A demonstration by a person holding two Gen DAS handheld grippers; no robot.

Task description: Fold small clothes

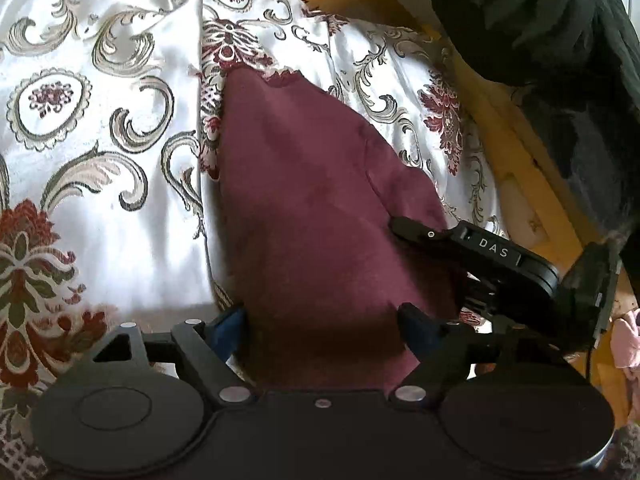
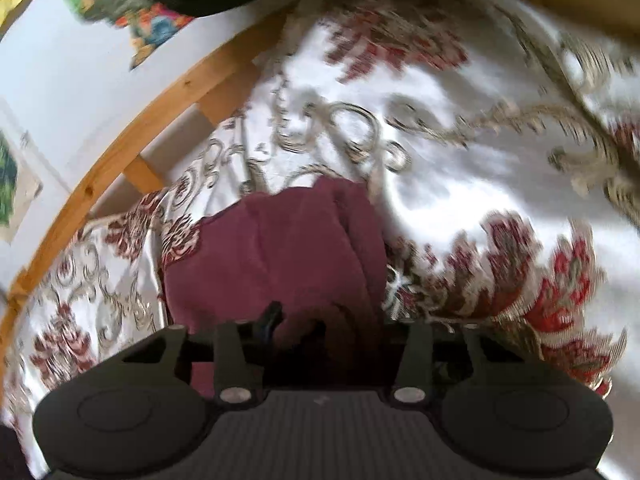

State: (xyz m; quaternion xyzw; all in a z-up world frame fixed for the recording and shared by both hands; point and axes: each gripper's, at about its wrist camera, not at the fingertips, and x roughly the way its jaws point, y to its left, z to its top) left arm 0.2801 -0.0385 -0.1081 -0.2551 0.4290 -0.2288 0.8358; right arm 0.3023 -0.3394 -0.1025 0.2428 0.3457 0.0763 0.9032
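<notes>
A maroon garment (image 1: 304, 200) lies flat on the white floral bedspread (image 1: 100, 128), narrowing toward the far end. My left gripper (image 1: 323, 320) straddles its near edge with both fingers wide apart, and the cloth lies loose between them. From the right, the black right gripper reaches in, one finger (image 1: 412, 230) resting on the garment's right edge. In the blurred right wrist view the maroon garment (image 2: 280, 248) bunches up into my right gripper (image 2: 304, 324). Its jaws stand narrow around a raised fold, and the far finger is hidden by cloth.
A wooden bed frame (image 1: 516, 128) runs along the right side, with a person's dark clothing (image 1: 540, 20) above it. Something pink (image 1: 628, 344) shows at the right edge. The right wrist view has the wooden rail (image 2: 132, 136) and a white wall with pictures (image 2: 120, 8).
</notes>
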